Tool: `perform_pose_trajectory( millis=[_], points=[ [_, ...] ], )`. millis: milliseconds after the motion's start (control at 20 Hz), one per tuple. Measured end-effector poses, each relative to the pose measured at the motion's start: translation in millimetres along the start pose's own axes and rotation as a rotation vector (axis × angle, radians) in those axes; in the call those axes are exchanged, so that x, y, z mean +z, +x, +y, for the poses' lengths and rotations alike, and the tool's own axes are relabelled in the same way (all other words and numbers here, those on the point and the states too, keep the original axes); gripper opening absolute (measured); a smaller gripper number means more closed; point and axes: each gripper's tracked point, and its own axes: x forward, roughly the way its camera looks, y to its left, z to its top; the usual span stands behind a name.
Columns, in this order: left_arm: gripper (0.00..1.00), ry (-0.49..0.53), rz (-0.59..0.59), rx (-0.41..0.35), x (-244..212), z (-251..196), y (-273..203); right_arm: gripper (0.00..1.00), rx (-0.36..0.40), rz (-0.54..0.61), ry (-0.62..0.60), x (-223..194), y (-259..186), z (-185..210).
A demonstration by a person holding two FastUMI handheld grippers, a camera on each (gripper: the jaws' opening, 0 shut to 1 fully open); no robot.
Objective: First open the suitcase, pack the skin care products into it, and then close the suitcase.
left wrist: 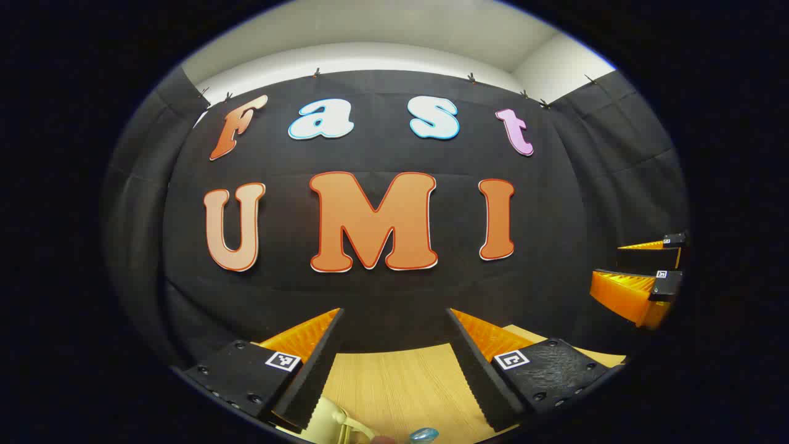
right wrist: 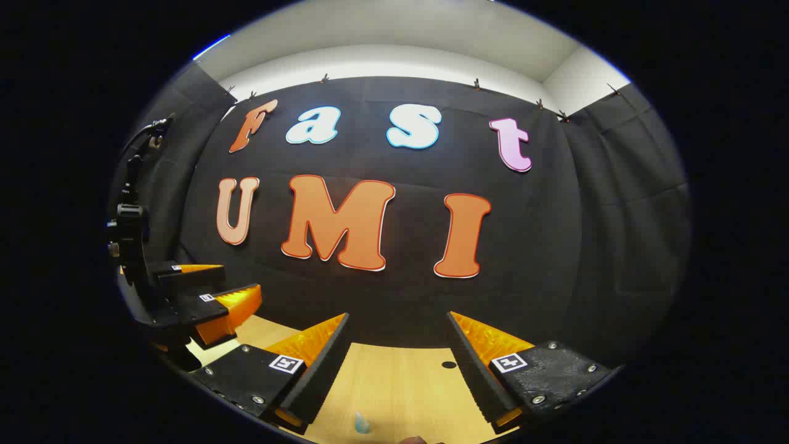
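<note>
1. Left gripper [left wrist: 394, 320]: fingers spread, nothing between them, raised over the wooden table [left wrist: 400, 382].
2. Right gripper [right wrist: 397, 324]: fingers spread, nothing held.
3. Skin care products: cream bottle [left wrist: 330, 422] and blue-capped item [left wrist: 424, 435] at 6 o'clock in the left gripper view.

The table [left wrist: 400, 382] looks like pale wood with a fine straight grain and a matt finish. The booth's wall [right wrist: 555, 246] is matt black cloth, softly creased. A small bluish item [left wrist: 424, 435] at the table's near edge looks glossy and translucent, like plastic.
</note>
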Motion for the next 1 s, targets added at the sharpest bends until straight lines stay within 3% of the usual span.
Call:
perform_pose_trajectory(
  millis=[150,200,250,600,850,1000],
  points=[
    [0.98,-0.035,0.016,0.003,-4,6,-9,0.99,-0.014,0.018,0.024,-7,-12,0],
    [0.98,-0.032,0.016,0.011,-5,10,-12,0.95,-0.015,0.025,0.027,-11,-16,0],
    [0.98,-0.026,0.019,0.023,-5,13,-15,0.99,-0.002,0.023,0.025,-13,-20,3],
    [1.00,-0.109,0.012,0.090,-1,29,-38,0.95,0.123,0.053,0.030,-31,-24,23],
    [0.98,0.012,-0.004,0.207,5,43,-58,0.95,0.198,0.053,0.035,-39,-21,26],
    [0.98,0.033,0.000,0.213,2,39,-63,0.95,0.222,0.068,0.057,-46,-20,28]
  ],
)
